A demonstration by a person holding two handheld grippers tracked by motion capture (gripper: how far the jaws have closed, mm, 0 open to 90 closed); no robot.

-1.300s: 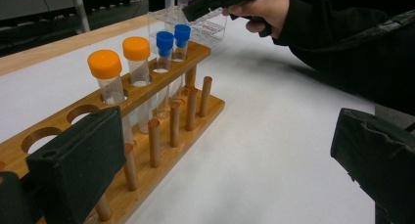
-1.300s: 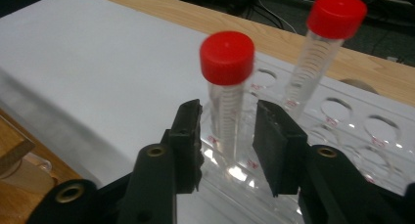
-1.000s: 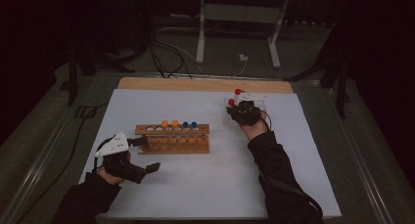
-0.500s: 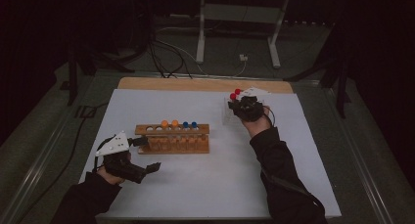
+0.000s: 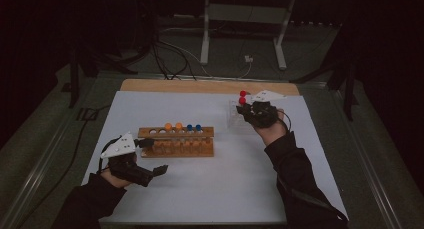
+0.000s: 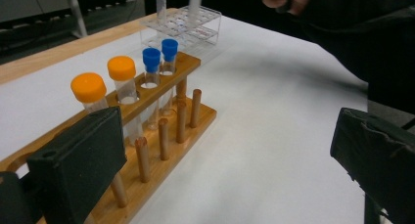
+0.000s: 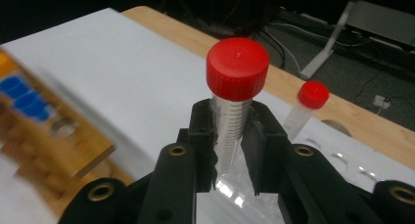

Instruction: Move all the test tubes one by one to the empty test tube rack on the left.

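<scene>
My right gripper [image 5: 246, 109] is shut on a clear red-capped tube [image 7: 234, 99], upright and lifted just above a clear plastic rack [image 5: 235, 123]. In the high view the held tube's red cap [image 5: 242, 101] sits close below that of a second red-capped tube [image 5: 243, 93], which stands in the clear rack [image 7: 337, 160]. A wooden rack [image 5: 175, 143] at table centre holds two orange-capped tubes [image 6: 88, 86] and two blue-capped tubes [image 6: 151, 57]. My left gripper [image 5: 155, 155] hangs open beside the wooden rack's left end, its jaws wide apart with nothing between them [image 6: 220, 155].
A white mat [image 5: 215, 189] covers the table, with a wooden strip [image 5: 200, 85] along its far edge. Beyond it are cables and a metal stand [image 5: 240, 34] on the floor. The person's sleeves come in from the bottom.
My right gripper has risen with the red-capped tube, drawing it up out of the clear rack. The left gripper has stayed where it was.
</scene>
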